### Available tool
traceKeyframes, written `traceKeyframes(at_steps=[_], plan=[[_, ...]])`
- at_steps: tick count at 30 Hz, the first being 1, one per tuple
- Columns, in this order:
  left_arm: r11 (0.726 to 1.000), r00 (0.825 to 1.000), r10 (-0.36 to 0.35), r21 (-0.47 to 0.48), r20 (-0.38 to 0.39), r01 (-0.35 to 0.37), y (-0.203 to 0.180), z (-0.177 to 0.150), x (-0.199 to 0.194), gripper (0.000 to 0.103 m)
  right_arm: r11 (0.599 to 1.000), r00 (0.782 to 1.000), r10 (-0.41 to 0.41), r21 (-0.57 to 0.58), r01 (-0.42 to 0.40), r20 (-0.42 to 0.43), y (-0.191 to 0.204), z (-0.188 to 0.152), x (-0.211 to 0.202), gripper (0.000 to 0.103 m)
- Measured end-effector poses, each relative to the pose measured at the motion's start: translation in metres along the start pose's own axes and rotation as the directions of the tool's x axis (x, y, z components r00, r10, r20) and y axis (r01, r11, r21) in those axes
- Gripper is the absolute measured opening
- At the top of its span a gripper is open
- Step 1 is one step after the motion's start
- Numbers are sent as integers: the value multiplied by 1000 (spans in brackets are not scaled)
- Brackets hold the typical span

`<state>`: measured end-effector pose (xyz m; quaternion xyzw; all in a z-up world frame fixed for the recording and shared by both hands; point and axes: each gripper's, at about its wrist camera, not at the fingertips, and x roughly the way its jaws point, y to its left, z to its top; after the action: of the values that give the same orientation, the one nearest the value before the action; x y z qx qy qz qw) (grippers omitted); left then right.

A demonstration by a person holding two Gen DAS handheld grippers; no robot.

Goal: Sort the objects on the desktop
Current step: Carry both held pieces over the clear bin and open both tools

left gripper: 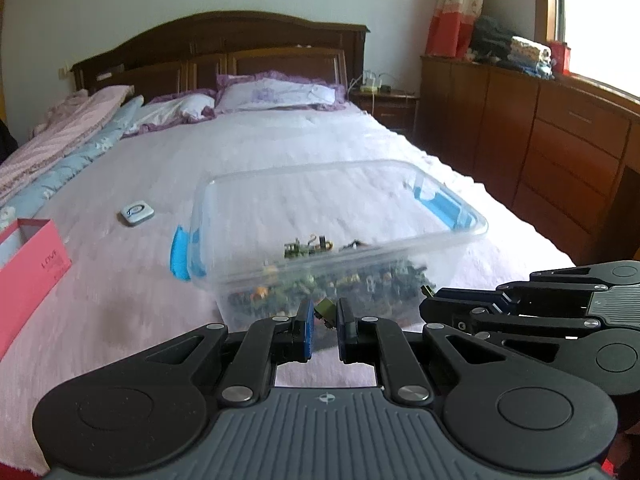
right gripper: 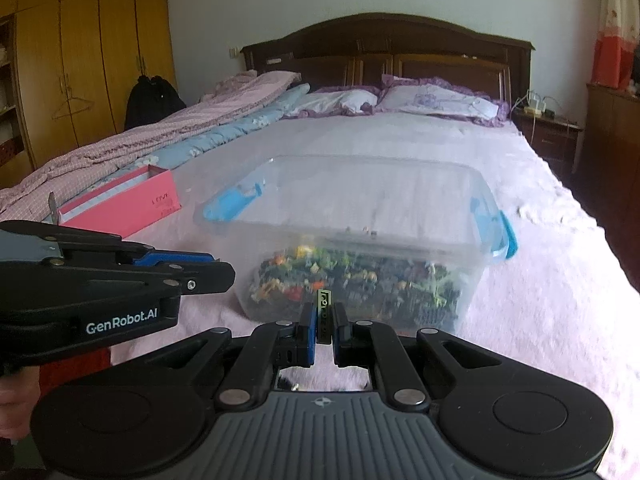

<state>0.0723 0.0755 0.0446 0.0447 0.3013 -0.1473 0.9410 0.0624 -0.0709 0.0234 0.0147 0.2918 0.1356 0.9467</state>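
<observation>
Left gripper (left gripper: 325, 320) and right gripper (right gripper: 324, 316) fingers each clamped a small building-block piece before the clear bin (left gripper: 400, 248) on the bed (left gripper: 120, 280).

You face a bed (left gripper: 280, 148) with a dark wooden headboard (left gripper: 224, 44) against a pale wall (left gripper: 100, 8). Daylight enters your right-hand window (left gripper: 600, 20) above brown drawers (left gripper: 560, 136); a yellow wardrobe (right gripper: 92, 60) stands left.

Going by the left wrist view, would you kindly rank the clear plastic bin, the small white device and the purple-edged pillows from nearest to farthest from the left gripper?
Order from the left gripper:
1. Clear plastic bin, directly ahead on the bed.
2. Small white device, farther up the bed, off to the left.
3. Purple-edged pillows, farthest, against the headboard.
</observation>
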Motion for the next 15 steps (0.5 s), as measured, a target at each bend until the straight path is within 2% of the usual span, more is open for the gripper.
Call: traceKeyframes(at_steps=[15], plan=[[1000, 997, 8, 3, 74, -9, 0, 42, 24, 13, 999, 996, -6, -31, 9, 86, -10, 51, 15, 8]])
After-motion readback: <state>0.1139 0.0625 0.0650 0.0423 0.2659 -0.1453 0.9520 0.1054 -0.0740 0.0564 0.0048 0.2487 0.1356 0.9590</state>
